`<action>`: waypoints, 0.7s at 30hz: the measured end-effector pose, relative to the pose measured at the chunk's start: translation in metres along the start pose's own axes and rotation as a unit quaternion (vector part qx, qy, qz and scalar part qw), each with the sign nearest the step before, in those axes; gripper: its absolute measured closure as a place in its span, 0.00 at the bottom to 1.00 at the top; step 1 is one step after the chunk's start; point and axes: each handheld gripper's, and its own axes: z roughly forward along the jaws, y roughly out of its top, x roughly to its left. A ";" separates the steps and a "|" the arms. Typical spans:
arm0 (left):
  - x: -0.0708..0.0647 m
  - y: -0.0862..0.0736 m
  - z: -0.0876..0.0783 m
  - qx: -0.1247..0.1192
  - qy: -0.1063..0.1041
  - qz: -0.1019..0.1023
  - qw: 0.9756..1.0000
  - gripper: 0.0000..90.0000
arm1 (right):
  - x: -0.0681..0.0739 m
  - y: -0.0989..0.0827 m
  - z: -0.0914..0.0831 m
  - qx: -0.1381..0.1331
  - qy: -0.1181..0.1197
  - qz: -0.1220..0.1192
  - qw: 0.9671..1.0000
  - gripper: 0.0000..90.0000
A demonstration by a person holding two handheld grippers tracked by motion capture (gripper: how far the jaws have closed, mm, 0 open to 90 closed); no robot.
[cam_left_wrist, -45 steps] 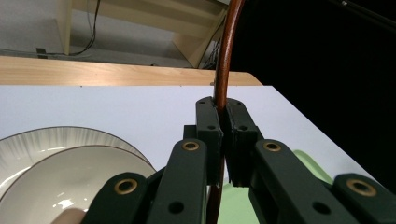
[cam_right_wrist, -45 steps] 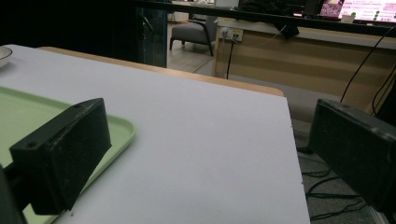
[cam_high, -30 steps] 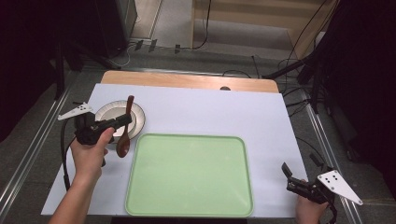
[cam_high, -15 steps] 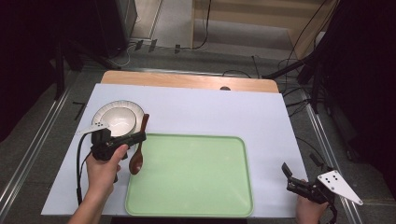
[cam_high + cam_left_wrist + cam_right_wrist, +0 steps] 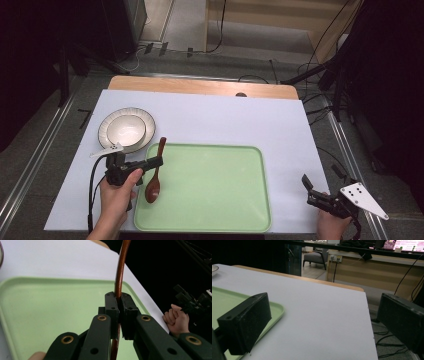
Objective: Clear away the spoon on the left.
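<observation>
Left gripper (image 5: 156, 163) clamped mid-handle on wooden spoon (image 5: 154, 181); looks light, stiff, glossy, may pivot; right gripper (image 5: 306, 186) wide, empty

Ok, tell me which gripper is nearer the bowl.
Left. The left gripper sits just below and right of the bowl, its jaws shut on the wooden spoon. The right gripper waits past the tray's far right edge.

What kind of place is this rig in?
Probably a lab or office set up for recording tabletop demos: a paper-covered table, loose cables on the floor around it, a long desk with monitors behind, and an armchair.
</observation>
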 end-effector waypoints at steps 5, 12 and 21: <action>0.006 -0.008 0.001 0.010 0.005 -0.014 1.000 0.96 | 0.000 0.000 0.000 0.000 0.000 0.001 1.000 0.00; 0.012 -0.012 0.005 0.021 0.019 -0.011 1.000 0.95 | 0.000 0.000 0.000 0.000 0.001 0.001 1.000 0.00; 0.017 -0.016 0.009 0.032 0.029 -0.015 0.999 0.87 | 0.000 0.000 0.000 0.000 0.001 0.001 1.000 0.00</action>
